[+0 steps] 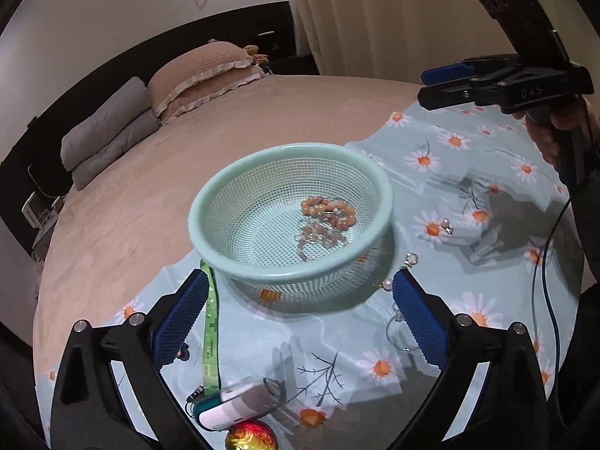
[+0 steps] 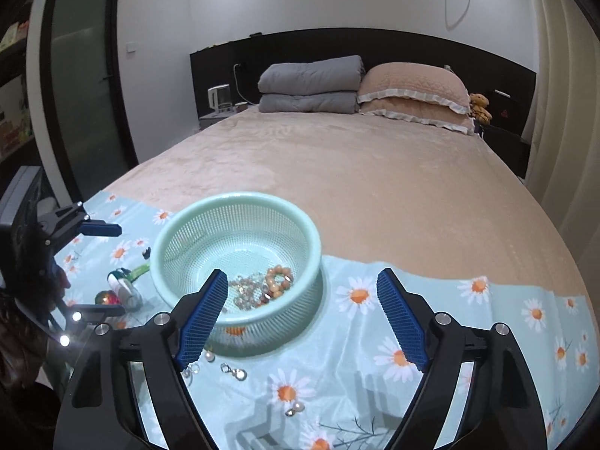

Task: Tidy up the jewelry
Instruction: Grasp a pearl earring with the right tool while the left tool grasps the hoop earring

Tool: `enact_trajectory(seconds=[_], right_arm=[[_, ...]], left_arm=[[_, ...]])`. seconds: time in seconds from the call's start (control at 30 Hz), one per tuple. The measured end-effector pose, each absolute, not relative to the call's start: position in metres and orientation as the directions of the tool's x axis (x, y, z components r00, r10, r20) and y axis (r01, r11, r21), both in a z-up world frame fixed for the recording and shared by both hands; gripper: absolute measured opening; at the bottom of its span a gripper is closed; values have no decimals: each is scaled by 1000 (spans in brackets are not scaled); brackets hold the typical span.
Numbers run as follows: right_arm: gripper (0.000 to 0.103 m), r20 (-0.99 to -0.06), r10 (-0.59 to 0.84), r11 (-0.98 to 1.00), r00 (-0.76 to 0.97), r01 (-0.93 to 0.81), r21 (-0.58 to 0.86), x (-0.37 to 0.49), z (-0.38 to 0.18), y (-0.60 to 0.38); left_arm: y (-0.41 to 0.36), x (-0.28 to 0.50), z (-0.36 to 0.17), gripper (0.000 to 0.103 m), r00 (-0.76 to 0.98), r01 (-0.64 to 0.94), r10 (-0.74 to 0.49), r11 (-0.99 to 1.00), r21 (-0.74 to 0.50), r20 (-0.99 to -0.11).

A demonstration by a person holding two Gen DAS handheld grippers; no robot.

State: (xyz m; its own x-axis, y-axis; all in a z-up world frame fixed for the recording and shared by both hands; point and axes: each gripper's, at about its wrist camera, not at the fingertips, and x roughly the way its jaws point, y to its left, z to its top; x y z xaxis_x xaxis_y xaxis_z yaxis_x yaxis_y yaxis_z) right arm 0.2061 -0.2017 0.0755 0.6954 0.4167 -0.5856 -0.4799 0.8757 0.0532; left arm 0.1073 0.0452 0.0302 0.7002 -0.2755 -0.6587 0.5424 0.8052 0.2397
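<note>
On a daisy cloth over the bed: bracelets already inside basket; earrings left near cloth's front edge. Left gripper and right gripper spread, empty.

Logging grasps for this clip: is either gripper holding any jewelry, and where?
Nothing is held: left gripper and right gripper are both open and empty.

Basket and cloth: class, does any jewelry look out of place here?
Yes. The beaded bracelets lie in the mint basket, but several earrings sit loose on the floral cloth: a pearl pair, a clasp piece, and a hoop.
</note>
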Motion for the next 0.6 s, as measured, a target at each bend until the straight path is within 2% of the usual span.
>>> enact_trajectory(seconds=[0.17, 0.4, 0.5, 0.6], right_arm=[[81, -627, 428, 867, 651, -492, 80, 188, 41, -208], [80, -724, 428, 847, 542, -519, 112, 188, -9, -204], [75, -748, 431, 841, 505, -525, 129, 189, -24, -202], [67, -769, 430, 839, 473, -525, 146, 190, -37, -200]], left_arm=[[24, 83, 9, 97, 643, 663, -352, 700, 266, -680], [4, 89, -35, 97, 507, 748, -384, 641, 172, -772], [0, 93, -47, 97, 458, 764, -407, 635, 115, -791], [-4, 97, -56, 91, 426, 769, -410, 633, 84, -806]])
